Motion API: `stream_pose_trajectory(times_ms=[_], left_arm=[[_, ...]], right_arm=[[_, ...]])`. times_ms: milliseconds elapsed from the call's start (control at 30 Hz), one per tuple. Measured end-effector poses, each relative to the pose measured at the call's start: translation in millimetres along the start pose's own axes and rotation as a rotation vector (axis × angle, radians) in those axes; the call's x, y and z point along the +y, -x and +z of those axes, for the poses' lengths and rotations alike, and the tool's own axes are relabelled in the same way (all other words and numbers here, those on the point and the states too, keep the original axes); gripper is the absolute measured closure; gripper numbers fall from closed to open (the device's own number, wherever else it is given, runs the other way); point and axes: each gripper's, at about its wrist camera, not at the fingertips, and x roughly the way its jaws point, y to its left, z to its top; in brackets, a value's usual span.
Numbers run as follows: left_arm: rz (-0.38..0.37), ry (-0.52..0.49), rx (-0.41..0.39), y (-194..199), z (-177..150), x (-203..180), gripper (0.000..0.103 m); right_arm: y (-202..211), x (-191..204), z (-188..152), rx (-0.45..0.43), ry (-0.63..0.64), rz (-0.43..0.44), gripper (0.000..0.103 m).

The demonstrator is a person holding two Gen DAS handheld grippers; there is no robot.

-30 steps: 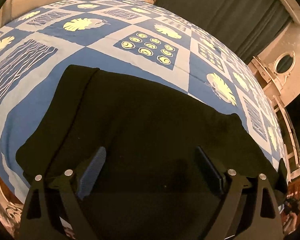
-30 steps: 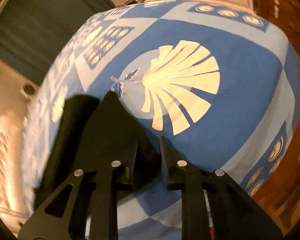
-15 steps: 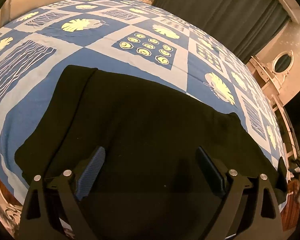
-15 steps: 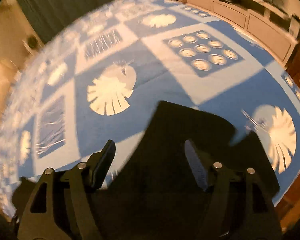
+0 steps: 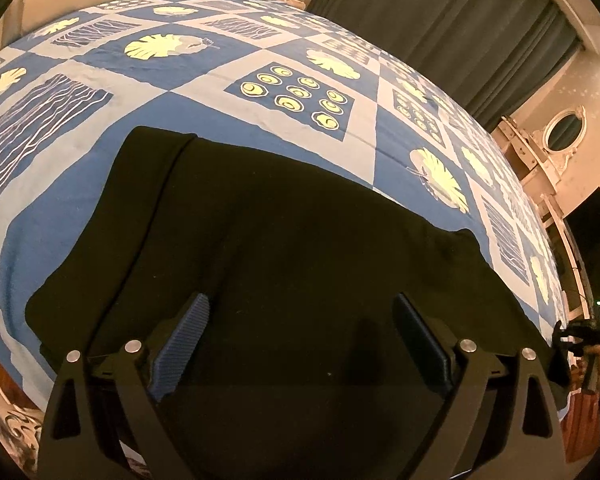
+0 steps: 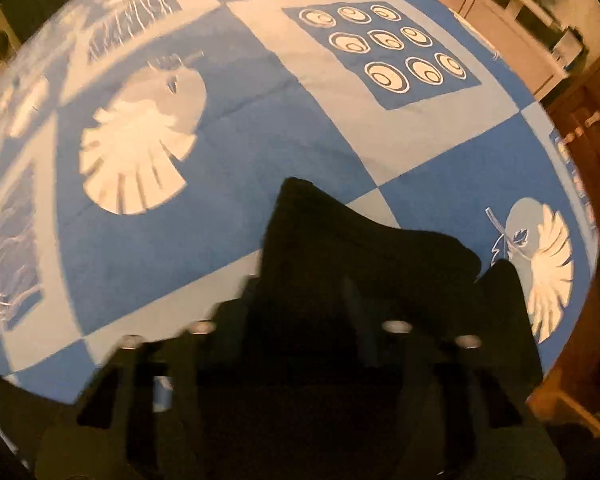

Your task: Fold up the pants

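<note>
Black pants (image 5: 284, 240) lie flat and folded on a blue patterned bedspread (image 5: 292, 60), near the bed's front edge. My left gripper (image 5: 300, 320) hovers over the near part of the pants, open and empty, blue pads wide apart. In the right wrist view the pants (image 6: 360, 248) show as a dark folded end with a raised corner. My right gripper (image 6: 300, 312) is over that end, blurred and dark against the cloth; its fingers look apart and hold nothing. The right gripper also shows at the far right of the left wrist view (image 5: 580, 334).
The bedspread (image 6: 228, 128) reaches far beyond the pants. Dark curtains (image 5: 440, 20) hang behind the bed. A white dresser with an oval mirror (image 5: 564, 136) stands at right. Wooden floor and a low cabinet (image 6: 540, 40) lie beyond the bed's right edge.
My right gripper has opened, let go of the pants' end and swung round over it. My left gripper has hardly moved and stays open.
</note>
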Motion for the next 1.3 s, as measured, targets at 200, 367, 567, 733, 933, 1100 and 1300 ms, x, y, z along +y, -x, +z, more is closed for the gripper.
stream_pose_trajectory(times_ms=[200,367,567,733,933,1100,1300], left_arm=[[0.004,0.002,-0.010,0.7,-0.3,0.8,0.011],[0.000,0.011,-0.023,1.7,-2.0,1.1,0.011],[0.027,-0.020,-0.036,1.1,-5.9,-4.6,0.011],[0.052,-0.047,-0.040,-0.1,-8.3,-8.5,0.011],[0.084,-0.063,-0.042,-2.9,-8.6,-12.7,0.011],[0.104,-0.081,-0.047,-3.8,-11.2,-15.4,0.011],[0.114,-0.093,-0.050,-4.8,-12.5,-17.5,0.011]], right_arm=[[56.6,-20.6,-0.3,-0.138,-0.053,0.248,0.092],[112.2,-80.8,-35.4,-0.342,-0.109,0.550,0.093],[78.1,-199.7,-97.8,-0.374,-0.325,0.614,0.093],[19.4,-252.1,-143.3,-0.280,-0.512,0.665,0.090],[4.1,-251.9,-146.0,-0.294,-0.559,0.814,0.054],[6.1,-243.5,-138.9,-0.301,-0.555,0.798,0.054],[23.0,-239.5,-141.9,-0.368,-0.535,0.693,0.097]])
